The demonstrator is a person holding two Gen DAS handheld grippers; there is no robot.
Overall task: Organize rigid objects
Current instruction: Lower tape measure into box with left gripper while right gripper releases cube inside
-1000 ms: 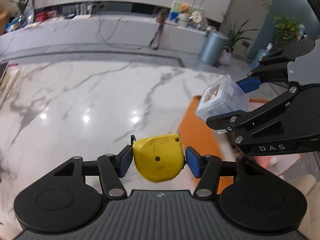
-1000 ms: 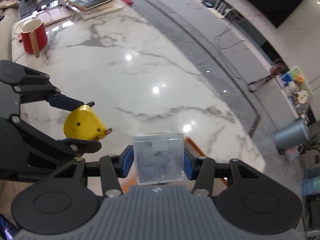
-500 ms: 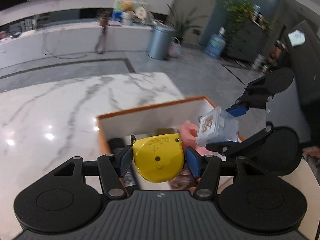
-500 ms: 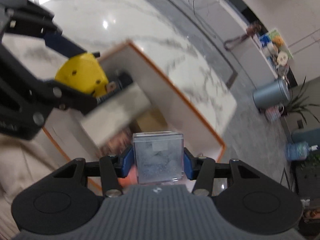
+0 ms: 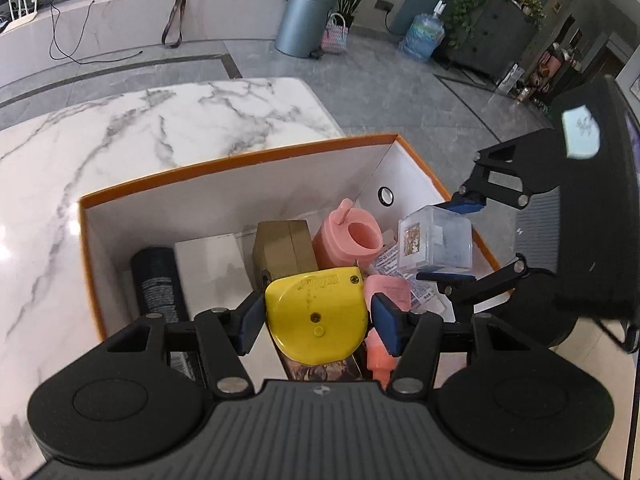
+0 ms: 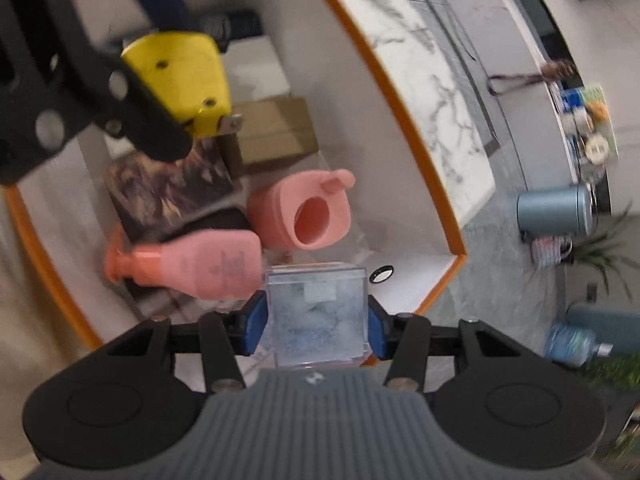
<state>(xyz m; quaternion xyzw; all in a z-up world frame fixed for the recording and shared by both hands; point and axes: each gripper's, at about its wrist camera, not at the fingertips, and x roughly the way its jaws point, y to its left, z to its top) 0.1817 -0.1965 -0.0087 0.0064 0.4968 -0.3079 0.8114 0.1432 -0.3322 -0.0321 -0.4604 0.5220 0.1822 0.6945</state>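
My left gripper (image 5: 316, 322) is shut on a yellow tape measure (image 5: 317, 316), held above the orange-rimmed white box (image 5: 240, 160). My right gripper (image 6: 316, 322) is shut on a clear plastic case (image 6: 318, 312) and hangs over the box's right end. In the left wrist view the clear case (image 5: 436, 242) shows at the right between the other gripper's blue pads. In the right wrist view the tape measure (image 6: 180, 76) appears at the upper left. Inside the box lie a pink cup (image 5: 352, 240), a pink bottle (image 6: 200, 264), a tan box (image 5: 284, 248), a black cylinder (image 5: 158, 284) and a printed booklet (image 6: 168, 188).
The box stands at the corner of a marble table (image 5: 160, 128). Beyond the table edge is grey floor with a metal bin (image 5: 304, 20), a water jug (image 5: 422, 36) and potted plants. Beige upholstery (image 6: 24, 320) lies on the near side of the box.
Both grippers have swung from over the open marble table to above the box and tilted further down, each still holding its object. The box contents have come into view.
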